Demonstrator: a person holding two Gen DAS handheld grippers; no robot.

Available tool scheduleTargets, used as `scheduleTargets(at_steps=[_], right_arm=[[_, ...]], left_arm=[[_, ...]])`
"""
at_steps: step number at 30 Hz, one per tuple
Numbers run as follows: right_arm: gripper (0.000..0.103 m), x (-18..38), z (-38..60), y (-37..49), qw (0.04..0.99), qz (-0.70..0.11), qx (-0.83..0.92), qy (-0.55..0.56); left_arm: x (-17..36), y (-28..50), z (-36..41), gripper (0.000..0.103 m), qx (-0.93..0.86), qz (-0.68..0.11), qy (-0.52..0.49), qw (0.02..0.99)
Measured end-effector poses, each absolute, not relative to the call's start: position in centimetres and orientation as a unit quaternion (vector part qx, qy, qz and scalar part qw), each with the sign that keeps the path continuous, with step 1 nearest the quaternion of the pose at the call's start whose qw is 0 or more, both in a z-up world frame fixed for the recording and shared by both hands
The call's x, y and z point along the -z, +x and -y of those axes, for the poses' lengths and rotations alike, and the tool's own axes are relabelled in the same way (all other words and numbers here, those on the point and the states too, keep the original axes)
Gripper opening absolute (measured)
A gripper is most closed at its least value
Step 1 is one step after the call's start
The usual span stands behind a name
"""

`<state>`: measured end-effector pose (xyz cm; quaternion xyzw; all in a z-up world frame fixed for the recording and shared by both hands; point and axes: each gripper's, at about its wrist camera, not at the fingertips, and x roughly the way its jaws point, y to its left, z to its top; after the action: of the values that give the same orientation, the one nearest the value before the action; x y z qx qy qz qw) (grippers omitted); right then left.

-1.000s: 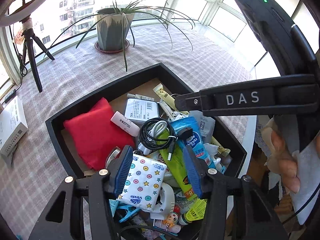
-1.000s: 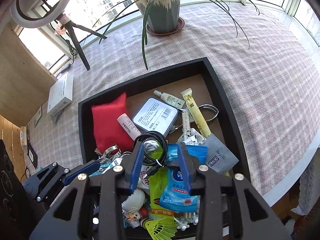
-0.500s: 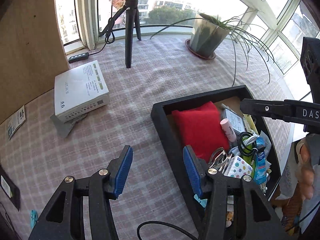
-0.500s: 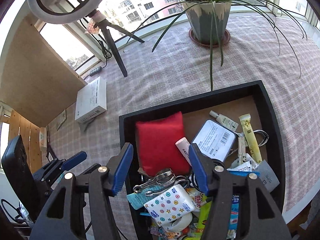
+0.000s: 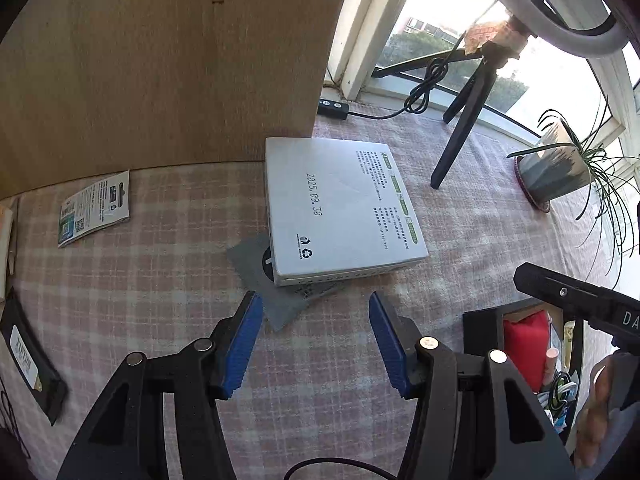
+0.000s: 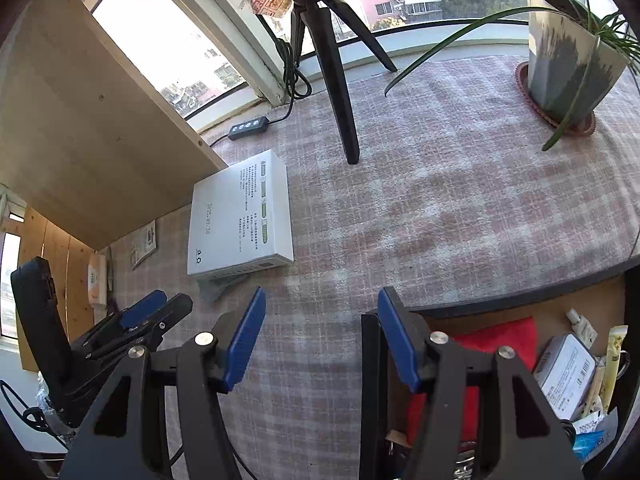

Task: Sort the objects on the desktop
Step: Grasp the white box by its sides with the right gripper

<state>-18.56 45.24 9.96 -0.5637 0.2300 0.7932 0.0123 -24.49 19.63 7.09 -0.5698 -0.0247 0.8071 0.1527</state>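
I am holding both grippers spread and empty. The black tray (image 6: 500, 307) of clutter is lying to the right of the right gripper (image 6: 320, 336), its near corner behind the right finger; the left gripper (image 5: 316, 344) is farther off. The white box (image 5: 340, 204) lies ahead of both, tripod (image 6: 336, 80) beyond.

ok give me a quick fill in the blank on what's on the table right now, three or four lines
1. The flat white cardboard box lies partly on top of a ____ cloth.
2. The red cushion sits inside the black ____.
3. The left gripper is open and holds ____.
4. The grey plant pot stands on a round ____ saucer.

Missing words: grey; tray; nothing; red
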Motion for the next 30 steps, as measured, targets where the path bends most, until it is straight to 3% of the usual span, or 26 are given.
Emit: scheduleTargets(at_steps=[5, 12, 30], right_arm=[[0.058, -8.5, -43.7, -21.9, 0.012, -0.229, -0.796, -0.561], [0.058, -6.1, -42.6, -25.4, 0.007, -0.258, -0.78, -0.57], [0.055, -4.1, -39.5, -28.4, -0.028, -0.216, -0.774, -0.595]], left_arm=[[-6.4, -26.5, -19.3, 0.058, -0.811, 0.041, -0.565, 0.149], [-5.0, -28.3, -19.8, 0.059, -0.803, 0.053, -0.572, 0.157], [-2.6, -30.2, -20.3, 0.058, -0.787, 0.091, -0.582, 0.183]])
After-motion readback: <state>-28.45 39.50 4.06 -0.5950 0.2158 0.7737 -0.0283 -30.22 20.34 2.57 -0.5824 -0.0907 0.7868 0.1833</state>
